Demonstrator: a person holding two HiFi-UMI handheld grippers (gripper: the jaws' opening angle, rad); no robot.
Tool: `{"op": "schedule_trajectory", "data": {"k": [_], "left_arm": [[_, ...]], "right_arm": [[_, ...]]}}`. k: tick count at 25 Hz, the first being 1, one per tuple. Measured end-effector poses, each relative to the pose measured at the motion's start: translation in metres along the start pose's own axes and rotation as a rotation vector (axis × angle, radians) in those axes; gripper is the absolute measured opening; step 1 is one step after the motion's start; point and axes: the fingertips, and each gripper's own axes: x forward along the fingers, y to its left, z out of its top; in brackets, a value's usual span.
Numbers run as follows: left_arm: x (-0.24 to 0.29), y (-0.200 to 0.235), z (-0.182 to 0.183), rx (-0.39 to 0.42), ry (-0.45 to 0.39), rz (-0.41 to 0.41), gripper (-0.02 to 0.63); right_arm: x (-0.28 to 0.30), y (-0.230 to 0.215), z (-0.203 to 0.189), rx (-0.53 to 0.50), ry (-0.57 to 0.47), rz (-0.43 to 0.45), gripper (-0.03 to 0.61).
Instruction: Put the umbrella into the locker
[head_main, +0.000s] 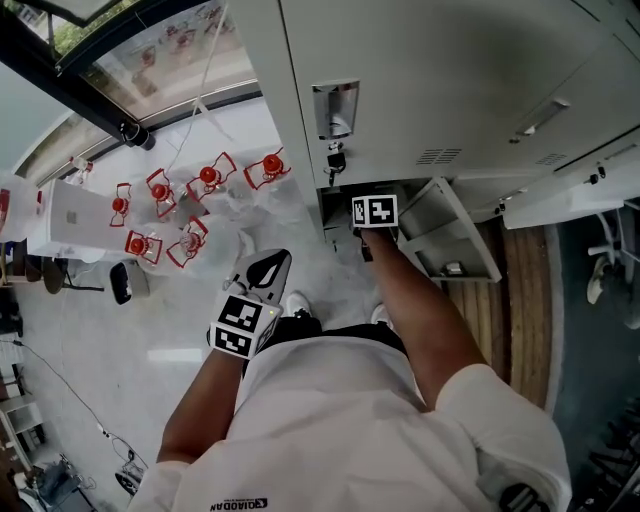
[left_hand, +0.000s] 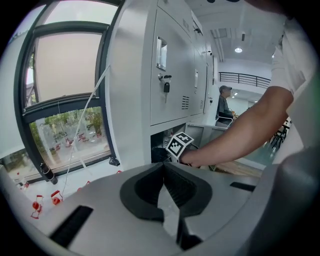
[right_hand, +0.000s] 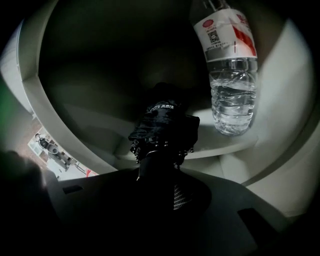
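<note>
Reaching into locker (right_hand: 282, 105), right gripper (right_hand: 165, 186) straddles umbrella (right_hand: 165, 125).

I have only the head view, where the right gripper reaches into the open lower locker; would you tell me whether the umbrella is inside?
Observer: Yes; the folded black umbrella sits inside the compartment, its handle end between the jaws of the right gripper.
Operator: Is it gripped?
Observer: Seemingly not: one ribbed pad shows bare beside the handle, jaws apart.
Operator: Anything else in there?
Observer: A water bottle stands right of the umbrella, apart from it.
</note>
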Motion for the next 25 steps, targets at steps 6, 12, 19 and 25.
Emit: {"op": "schedule_trajectory", "data": {"k": [6,12,19,25], "left_arm": [[0.001,0.003,-0.003,-0.012,-0.007,0.025,0.015],[0.001,0.004,-0.008,-0.014,-0.016,0.052,0.015],[0.003,-0.009,-0.007,-0.021,-0.015,0.052,0.015],[0.005,-0.019,0.004,-0.044,-0.034,0.044,0.015]], "right_arm": [[0.009,-0.008,0.010,-0.043,-0.010,-0.008,0.147],[0.016,-0.014,0.011,-0.046,-0.004,-0.016,0.147],[0.008,-0.012,0.005,-0.092,-0.015,0.000,0.233],[-0.028,-0.018,-0.013,-0.130,-0.039,-0.025,0.236]]}}
